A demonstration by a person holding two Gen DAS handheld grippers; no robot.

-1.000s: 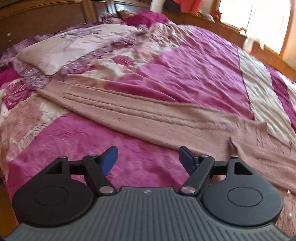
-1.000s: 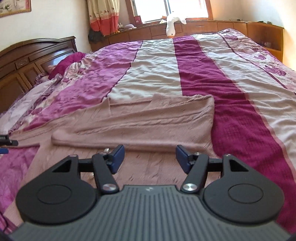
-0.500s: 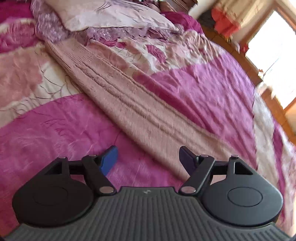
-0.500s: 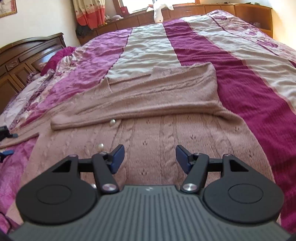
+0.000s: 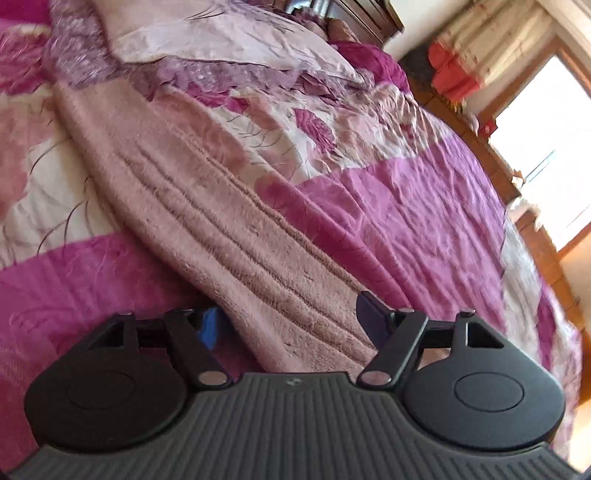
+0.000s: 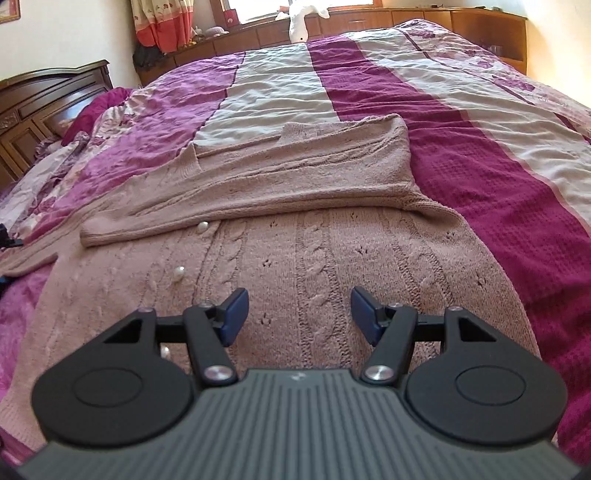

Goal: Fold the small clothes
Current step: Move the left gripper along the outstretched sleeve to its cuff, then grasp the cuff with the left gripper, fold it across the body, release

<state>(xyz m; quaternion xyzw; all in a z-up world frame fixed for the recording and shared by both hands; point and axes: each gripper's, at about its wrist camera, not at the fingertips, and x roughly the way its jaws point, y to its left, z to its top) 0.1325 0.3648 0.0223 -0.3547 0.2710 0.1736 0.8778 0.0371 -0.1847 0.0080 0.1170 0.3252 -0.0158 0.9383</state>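
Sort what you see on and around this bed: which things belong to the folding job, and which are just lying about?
Job: pink knit cardigan; its outstretched sleeve; left gripper; right gripper.

Lying about: pillow; white soft toy; curtain.

Big bed [image 6: 480, 122] with a striped bedspread, magenta and cream bands plus floral patches. Pale floral pillow [image 5: 221, 40] sits up by the dark wooden headboard [image 6: 44, 96]. Orange and cream curtain [image 6: 162, 26] hangs next to a bright window [image 5: 546, 155], and a white plush toy [image 6: 301, 22] sits on the wooden ledge behind the bed.
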